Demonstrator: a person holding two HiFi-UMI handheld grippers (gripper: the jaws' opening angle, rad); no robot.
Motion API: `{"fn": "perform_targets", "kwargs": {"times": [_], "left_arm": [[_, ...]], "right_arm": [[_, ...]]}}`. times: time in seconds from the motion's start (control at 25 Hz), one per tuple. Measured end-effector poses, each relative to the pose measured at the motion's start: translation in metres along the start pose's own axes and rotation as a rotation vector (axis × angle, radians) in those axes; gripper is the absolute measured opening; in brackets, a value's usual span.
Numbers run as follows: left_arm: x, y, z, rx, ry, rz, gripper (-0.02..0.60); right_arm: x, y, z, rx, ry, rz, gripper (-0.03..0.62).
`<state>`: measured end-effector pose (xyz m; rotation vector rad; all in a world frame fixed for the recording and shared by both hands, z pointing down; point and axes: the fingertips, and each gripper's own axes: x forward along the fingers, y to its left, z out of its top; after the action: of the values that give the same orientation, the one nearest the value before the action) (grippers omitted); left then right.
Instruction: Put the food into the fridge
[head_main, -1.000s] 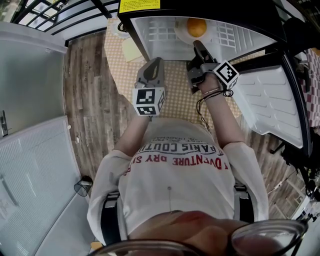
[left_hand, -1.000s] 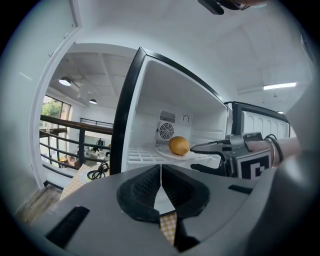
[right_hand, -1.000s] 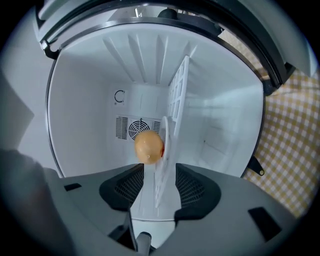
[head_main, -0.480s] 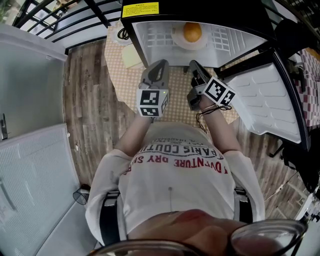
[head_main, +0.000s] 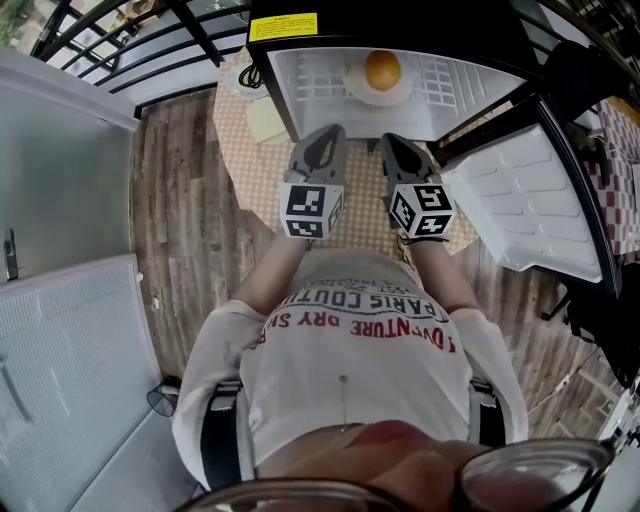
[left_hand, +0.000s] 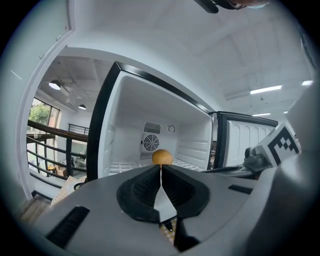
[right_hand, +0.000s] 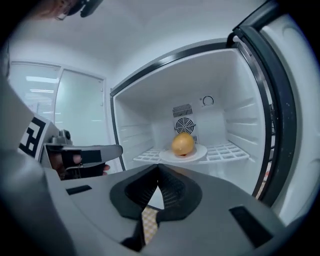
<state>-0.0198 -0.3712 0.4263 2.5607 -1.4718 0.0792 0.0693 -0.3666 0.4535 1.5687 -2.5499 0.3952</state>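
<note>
The small fridge (head_main: 300, 75) stands open on a table covered with a checked cloth (head_main: 365, 215); its door (head_main: 525, 205) swings out to the person's right, with its white inner lining facing up in the head view; a yellow label (head_main: 283, 26) sits on the black top edge, its print too small to read

The food, a round orange fruit (head_main: 382, 70) that is probably an orange, lies on a white plate (right_hand: 199, 154); the plate rests on the wire shelf (right_hand: 227, 149) inside the fridge, about midway across and in front of the round fan grille (right_hand: 183, 125) on the back wall

Both tools are held side by side just outside the fridge opening, over the cloth and pointing in at the shelf; the left gripper (left_hand: 160, 168) has its jaws pressed together with nothing between them, the ribbed pads meeting along a thin line; the right gripper (right_hand: 157, 168) is likewise closed tight and empty, with only the checked cloth showing through the gap below its pads; neither one touches the fruit, the plate or the fridge; each marker cube faces up toward the head camera, the two close together but apart

Wooden floor (head_main: 180, 210) lies to the left of the table
</note>
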Motion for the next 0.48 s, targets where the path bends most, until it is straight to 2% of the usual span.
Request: {"fn": "perform_targets", "kwargs": {"times": [0.48], "left_arm": [[-0.0036, -0.0042, -0.0088, 0.006, 0.016, 0.011, 0.028]], "right_arm": [[-0.0073, 0.0090, -0.0076, -0.023, 0.001, 0.009, 0.026]]}}
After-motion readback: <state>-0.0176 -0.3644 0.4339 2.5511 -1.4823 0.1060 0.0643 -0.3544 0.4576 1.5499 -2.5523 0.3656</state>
